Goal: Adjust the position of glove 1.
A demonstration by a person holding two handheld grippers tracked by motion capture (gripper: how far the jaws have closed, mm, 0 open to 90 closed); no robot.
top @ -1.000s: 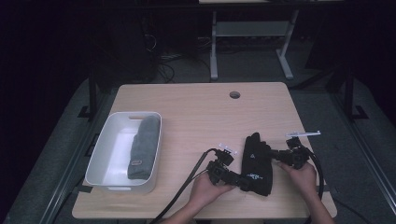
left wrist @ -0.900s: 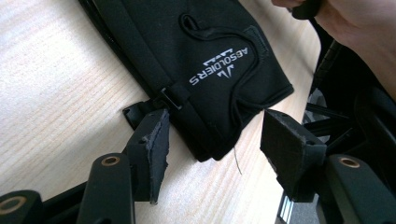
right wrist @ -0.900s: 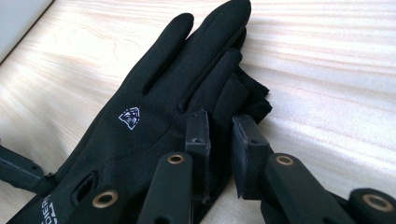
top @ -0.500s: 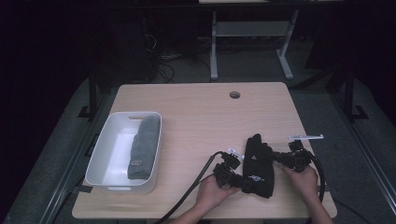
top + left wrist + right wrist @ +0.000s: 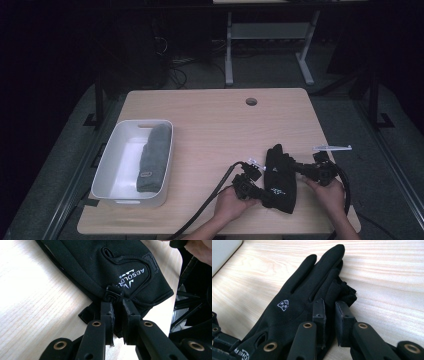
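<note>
a black glove (image 5: 280, 176) is seen at the lower right of the high view, laid flat on the table (image 5: 210, 120) with its fingers toward the top of the frame and its cuff toward the bottom edge. it is flanked by both grippers. the left gripper (image 5: 261, 196) is set at the cuff from the glove's left; in the left gripper view its jaws are drawn nearly together around the small black clip (image 5: 113, 293) at the cuff's edge, and the clip appears to be pinched, though the contact is partly hidden. the right gripper (image 5: 298, 170) is brought in from the glove's right; in the right gripper view its jaws are held narrowly apart at the glove's side edge, and whether fabric is actually caught between them cannot be told.

at the left of the high view a white bin (image 5: 107, 172) is shown with a grey glove (image 5: 152, 159) already lying along its right side, well apart from the black one. judging by that, the work is taken to be about half done: one item is stowed, while the black glove is not yet lifted from the table. what is left, it seems, is for the hold to be secured, the glove raised and carried across the frame to the left, and then released into the bin beside the grey one.
</note>
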